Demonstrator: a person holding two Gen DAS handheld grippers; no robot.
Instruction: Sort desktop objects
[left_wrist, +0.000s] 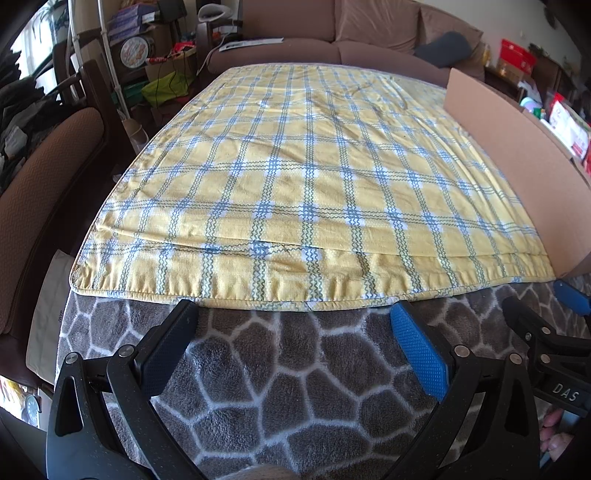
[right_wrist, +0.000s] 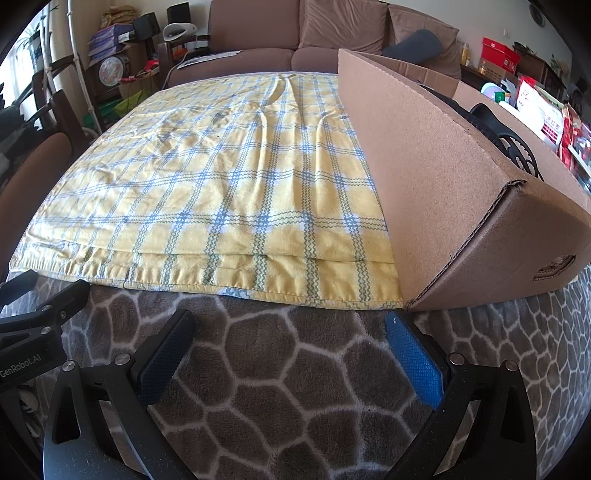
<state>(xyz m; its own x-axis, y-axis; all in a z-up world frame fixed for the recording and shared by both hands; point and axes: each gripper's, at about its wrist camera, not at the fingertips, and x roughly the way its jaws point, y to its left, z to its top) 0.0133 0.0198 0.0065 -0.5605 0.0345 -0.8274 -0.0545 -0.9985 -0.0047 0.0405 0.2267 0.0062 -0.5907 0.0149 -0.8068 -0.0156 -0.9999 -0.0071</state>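
Jaws, left gripper (left_wrist: 291, 317): spread wide, nothing between the pads, lower centre of the left wrist view, over grey fleece.
Jaws, right gripper (right_wrist: 290, 325): also spread wide, holding nothing, lower centre of the right wrist view.
Pads: blue textured pad (left_wrist: 419, 354) faces in on the right finger; the left pad (left_wrist: 168, 350) is in shadow and looks dark. Same layout in the right view.
Neighbour tool: right gripper's black frame shows at the lower right edge of the left view (left_wrist: 546, 332); left gripper's frame with "GenRobot.AI" lettering sits at the lower left edge of the right view (right_wrist: 33, 332). The two are side by side, apart.
Surface under jaws: grey blanket (left_wrist: 295, 387) with pale cobble pattern, fills the bottom of both views.
Cloth: yellow plaid cloth (left_wrist: 295, 177) with blue and green lines, lies flat on the blanket, hem just ahead of both sets of fingertips, fills the middle of the frame, bare as far as seen.
Task objects: cardboard box (right_wrist: 443, 177) at right of the right view, standing on the cloth's right edge, open top; a dark object (right_wrist: 513, 144) with a toothed rim shows inside, cannot tell what. No loose items visible on the cloth.
Box in left view: right edge, tan wall only (left_wrist: 517, 155).
Background: brown sofa (right_wrist: 295, 37) across the top; brown chair (left_wrist: 40, 192) at left; cluttered shelves upper left and upper right.
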